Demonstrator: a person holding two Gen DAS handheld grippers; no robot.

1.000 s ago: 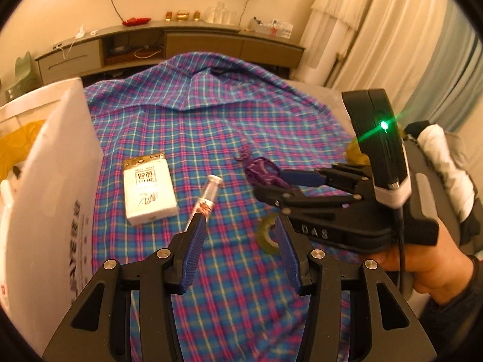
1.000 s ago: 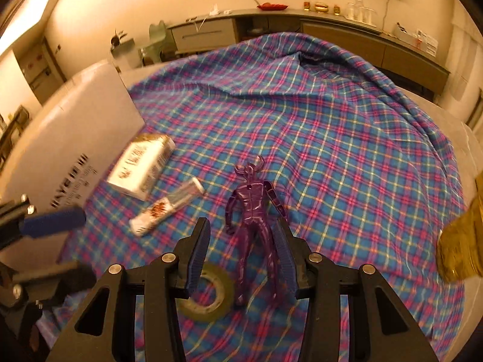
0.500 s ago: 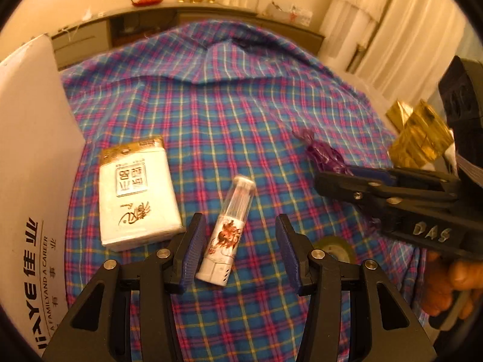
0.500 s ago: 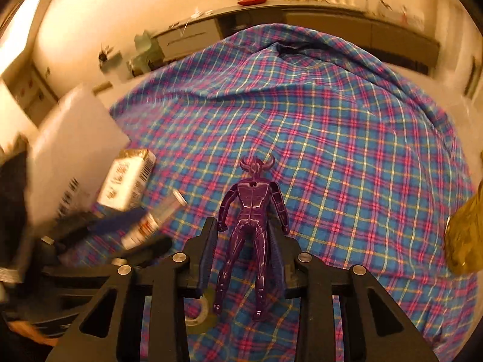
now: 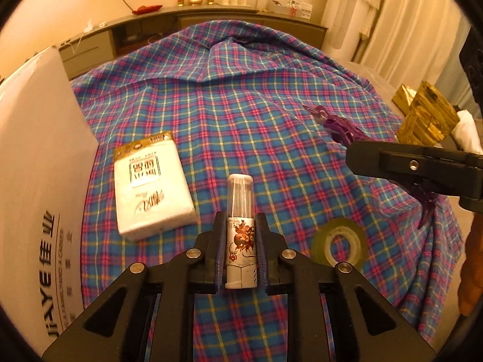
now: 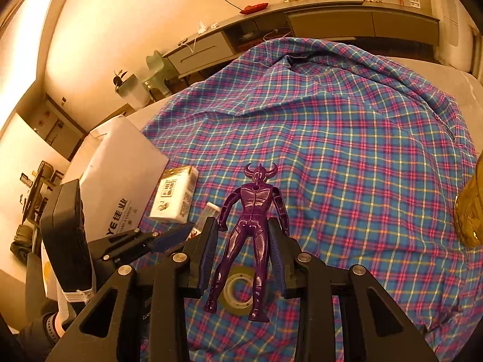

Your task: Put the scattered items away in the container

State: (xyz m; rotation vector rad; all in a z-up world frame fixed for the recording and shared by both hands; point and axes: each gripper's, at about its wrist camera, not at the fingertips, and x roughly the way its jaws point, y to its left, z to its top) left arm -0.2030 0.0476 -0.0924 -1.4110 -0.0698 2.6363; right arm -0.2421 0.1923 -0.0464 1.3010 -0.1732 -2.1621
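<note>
Closed in since a moment ago: left gripper (image 5: 241,252), then open around the tube (image 5: 240,226), now clamped on its printed lower half at bottom centre of the left view; right gripper (image 6: 243,246), likewise narrowed onto the purple figure (image 6: 250,229) at the hips, lifted clear of the cloth. Tube probably light, hard and slick plastic, so best held across the labelled body, not the clear cap. Figure stiff, glossy, thin-limbed; waist or thighs the safest hold, arms and horns likely to snap or twist out. Still on the plaid cloth (image 5: 256,114): tissue pack (image 5: 152,182) left of centre, soft and squashy, and tape roll (image 5: 339,246) at lower right. White box (image 5: 39,181) along the left edge, apparently the container.
</note>
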